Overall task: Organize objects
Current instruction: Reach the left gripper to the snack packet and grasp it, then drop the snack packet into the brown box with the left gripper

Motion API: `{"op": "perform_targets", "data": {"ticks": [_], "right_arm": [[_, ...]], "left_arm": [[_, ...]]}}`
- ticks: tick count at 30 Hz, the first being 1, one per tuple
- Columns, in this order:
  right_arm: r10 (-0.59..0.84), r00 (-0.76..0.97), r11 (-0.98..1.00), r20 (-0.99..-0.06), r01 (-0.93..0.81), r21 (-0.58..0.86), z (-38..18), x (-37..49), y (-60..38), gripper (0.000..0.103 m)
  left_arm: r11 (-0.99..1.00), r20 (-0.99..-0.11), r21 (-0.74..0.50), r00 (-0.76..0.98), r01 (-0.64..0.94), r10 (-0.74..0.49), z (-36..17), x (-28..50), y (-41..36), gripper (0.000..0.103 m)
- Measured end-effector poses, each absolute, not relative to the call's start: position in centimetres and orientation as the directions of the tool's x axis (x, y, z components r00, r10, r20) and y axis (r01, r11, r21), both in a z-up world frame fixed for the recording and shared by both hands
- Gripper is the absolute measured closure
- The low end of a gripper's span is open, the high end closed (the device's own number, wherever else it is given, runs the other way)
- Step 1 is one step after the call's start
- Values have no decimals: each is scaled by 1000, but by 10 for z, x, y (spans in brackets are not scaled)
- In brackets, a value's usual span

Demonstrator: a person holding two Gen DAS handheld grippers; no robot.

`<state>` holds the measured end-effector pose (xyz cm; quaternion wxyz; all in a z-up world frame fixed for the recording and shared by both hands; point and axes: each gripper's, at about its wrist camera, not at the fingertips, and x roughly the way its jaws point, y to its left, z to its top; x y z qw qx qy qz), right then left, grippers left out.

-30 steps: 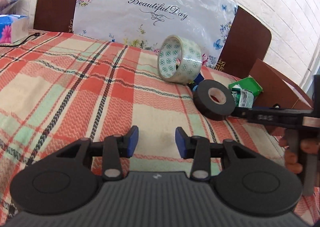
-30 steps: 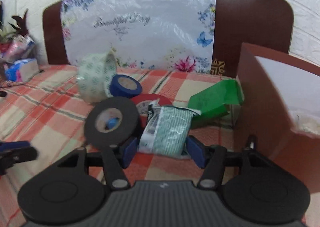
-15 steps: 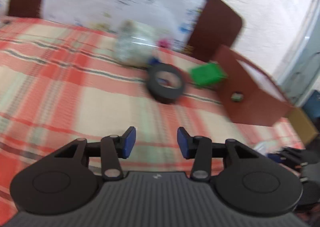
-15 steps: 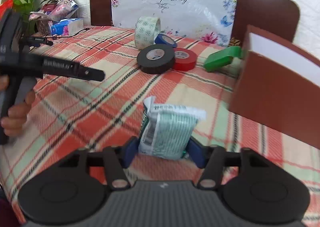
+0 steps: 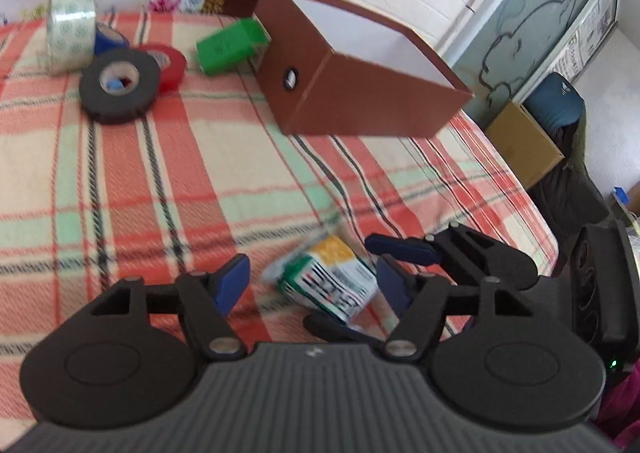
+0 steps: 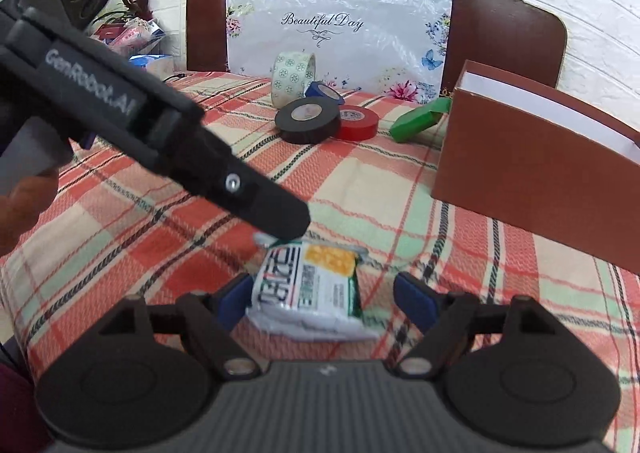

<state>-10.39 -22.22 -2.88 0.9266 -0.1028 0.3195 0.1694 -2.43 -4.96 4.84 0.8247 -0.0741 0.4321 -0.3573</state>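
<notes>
A small green-and-white packet (image 6: 312, 289) with an orange patch lies on the plaid tablecloth (image 6: 360, 181) near the front. My right gripper (image 6: 326, 301) straddles it with its jaws opening; the right pad stands clear of the packet. My left gripper (image 5: 314, 285) comes in from the left, jaws also opening, with the same packet (image 5: 332, 285) between its fingers and a gap at the left pad. In the right wrist view one of the left gripper's fingers (image 6: 240, 189) reaches over the packet's far end. A hand holds that gripper at the left edge.
A brown open box (image 5: 360, 93) stands at the right. Behind it lies a green carton (image 5: 230, 45). Black tape (image 5: 120, 89), red tape (image 5: 168, 65), blue tape (image 5: 110, 39) and a clear patterned roll (image 5: 70, 33) cluster at the back.
The right gripper drew the packet from beside the tapes to the table's front and loosened its grip on it. The left gripper swung right to the packet and widened.
</notes>
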Motion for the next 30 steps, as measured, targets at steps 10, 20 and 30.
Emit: {"op": "perform_targets", "data": {"ticks": [10, 20, 30], "right_arm": [[280, 722, 923, -633, -385, -31, -38, -105, -227, 58], [134, 934, 961, -333, -204, -187, 28, -60, -253, 59], [29, 918, 990, -395, -81, -116, 22, 45, -299, 51]], "left_arm": [[731, -721, -435, 283, 525, -632, 26, -15, -81, 69], [696, -548, -255, 493, 671, -676, 124, 40, -134, 68], [752, -557, -258, 543, 607, -629, 101, 120, -181, 67]]}}
